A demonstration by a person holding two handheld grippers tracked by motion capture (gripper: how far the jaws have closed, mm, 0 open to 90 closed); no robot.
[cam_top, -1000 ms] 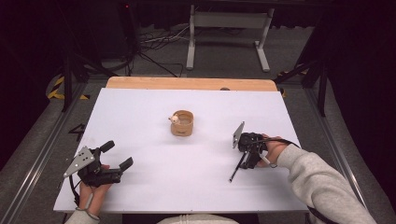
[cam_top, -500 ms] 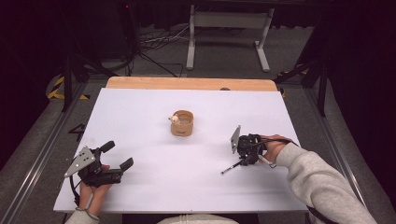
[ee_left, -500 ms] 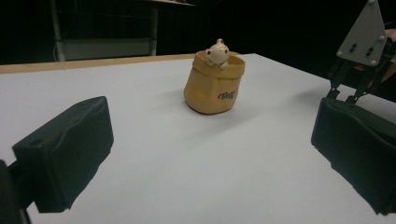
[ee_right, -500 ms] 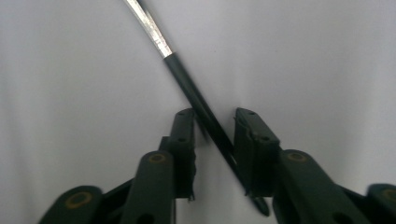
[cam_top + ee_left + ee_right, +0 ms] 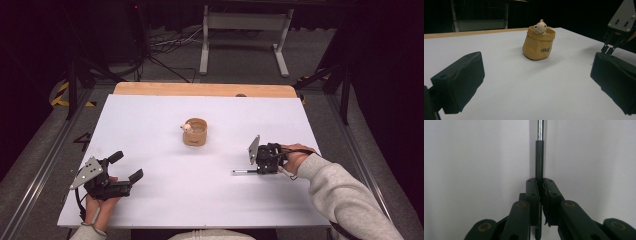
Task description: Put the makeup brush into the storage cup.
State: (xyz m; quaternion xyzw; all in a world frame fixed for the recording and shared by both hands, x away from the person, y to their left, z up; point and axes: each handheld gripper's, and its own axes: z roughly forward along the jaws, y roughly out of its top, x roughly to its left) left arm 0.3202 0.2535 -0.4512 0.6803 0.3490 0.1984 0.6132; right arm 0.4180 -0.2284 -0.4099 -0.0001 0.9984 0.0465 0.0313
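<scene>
A tan pouch-shaped cup [image 5: 195,132] with a small white figure on its rim stands at the middle of the white table [image 5: 210,205]; the left gripper view has the cup [image 5: 539,46] straight ahead. My left gripper [image 5: 126,166] rests at the front left, its pads [image 5: 459,80] wide apart with nothing between them. At the right, my right gripper [image 5: 260,161] has just been closing and is shut on a thin rod [image 5: 244,172] that points left, low over the table. In the right gripper view the jaws [image 5: 541,187] pinch the rod's black shaft [image 5: 539,155], which ends in a silver tip.
A wooden strip [image 5: 200,89] runs along the table's far edge. Behind it, on the dark floor, are a metal stand [image 5: 245,22] and cables. Metal rails [image 5: 45,160] flank both sides of the table. The right gripper's grey plate [image 5: 622,15] appears at the upper right of the left gripper view.
The rod in my right gripper has swung from pointing toward the table's front edge to pointing straight left. The left gripper and the cup have not moved.
</scene>
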